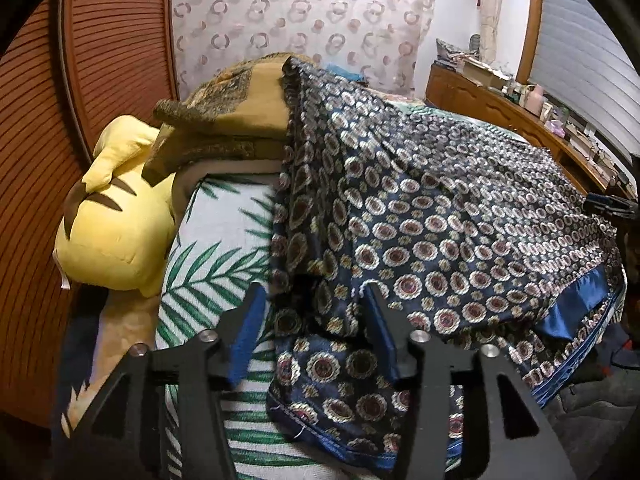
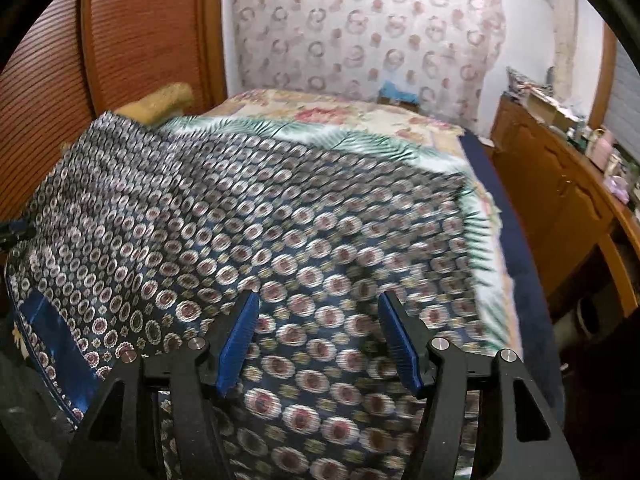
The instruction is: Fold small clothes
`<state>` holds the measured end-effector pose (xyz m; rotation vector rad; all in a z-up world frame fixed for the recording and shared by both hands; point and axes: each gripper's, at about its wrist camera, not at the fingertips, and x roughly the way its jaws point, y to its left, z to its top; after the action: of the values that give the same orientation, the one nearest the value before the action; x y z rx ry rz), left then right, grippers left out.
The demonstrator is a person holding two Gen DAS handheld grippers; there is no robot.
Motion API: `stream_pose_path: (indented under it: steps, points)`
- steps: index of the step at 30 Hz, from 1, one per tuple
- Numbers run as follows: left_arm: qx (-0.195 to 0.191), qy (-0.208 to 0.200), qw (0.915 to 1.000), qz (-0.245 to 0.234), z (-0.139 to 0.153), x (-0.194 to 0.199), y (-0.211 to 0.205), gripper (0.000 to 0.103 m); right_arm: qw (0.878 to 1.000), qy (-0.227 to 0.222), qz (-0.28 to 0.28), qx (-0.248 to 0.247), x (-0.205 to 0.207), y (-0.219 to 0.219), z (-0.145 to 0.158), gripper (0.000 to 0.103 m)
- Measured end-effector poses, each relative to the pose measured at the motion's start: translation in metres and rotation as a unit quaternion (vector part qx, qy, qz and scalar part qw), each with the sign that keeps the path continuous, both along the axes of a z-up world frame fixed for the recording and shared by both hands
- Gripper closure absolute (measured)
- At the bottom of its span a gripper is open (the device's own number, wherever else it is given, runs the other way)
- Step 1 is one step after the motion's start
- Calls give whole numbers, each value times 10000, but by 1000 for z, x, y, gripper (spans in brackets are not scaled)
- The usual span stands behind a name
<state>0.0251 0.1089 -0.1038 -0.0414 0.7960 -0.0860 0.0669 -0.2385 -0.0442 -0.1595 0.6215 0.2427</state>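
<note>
A navy garment with a round medallion print (image 1: 440, 216) lies spread over the bed, its left edge bunched and draped. It also fills the right wrist view (image 2: 248, 216). A plain blue satin band (image 1: 576, 304) shows at its near edge. My left gripper (image 1: 312, 300) is open, its blue-padded fingers on either side of the garment's bunched left corner, not closed on it. My right gripper (image 2: 318, 304) is open above the garment's right part, holding nothing.
A leaf-print bedcover (image 1: 224, 240) lies under the garment. A yellow plush toy (image 1: 116, 220) and a brown folded blanket (image 1: 232, 120) sit at the left by a wooden slatted door (image 1: 36, 120). A cluttered wooden cabinet (image 2: 560, 184) stands at the right.
</note>
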Motion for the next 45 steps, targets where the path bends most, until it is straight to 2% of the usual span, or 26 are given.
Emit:
stream_pose_path:
  steps: [4, 9, 13, 15, 18, 20, 23, 33, 39, 45]
  points:
    - [-8, -9, 10000, 67, -2, -3, 4, 43, 9999, 88, 98, -45, 7, 1, -14, 39]
    - [-37, -44, 9999, 126, -3, -5, 5, 43, 9996, 231, 67, -114, 14, 1, -25, 39]
    - [-54, -70, 9999, 125, -2, -5, 5, 44, 9997, 233, 41, 21, 16, 1, -31, 39]
    - [-102, -81, 9999, 82, -2, -5, 4, 51, 9998, 219, 30, 22, 18, 0, -32, 39]
    - [-206, -84, 9997, 30, -1, -3, 3, 68, 9998, 210, 30, 6, 14, -1, -32, 38]
    - [-248, -64, 9997, 36, 0, 0, 3, 89, 9998, 209, 36, 13, 14, 2, -32, 38]
    - [-355, -47, 9993, -55, 2, 3, 1, 98, 9998, 207, 43, 13, 12, 0, -33, 38]
    - [-444, -785, 9938, -653, 55, 6, -38, 99, 9998, 211, 46, 14, 12, 0, -32, 37]
    - [-420, -1168, 9857, -1144, 88, 25, -78, 100, 9997, 217, 56, 18, 11, 0, -32, 37]
    - [-339, -1348, 9777, -1576, 107, 43, -119, 100, 9997, 180, -8, 138, 7, -6, -25, 37]
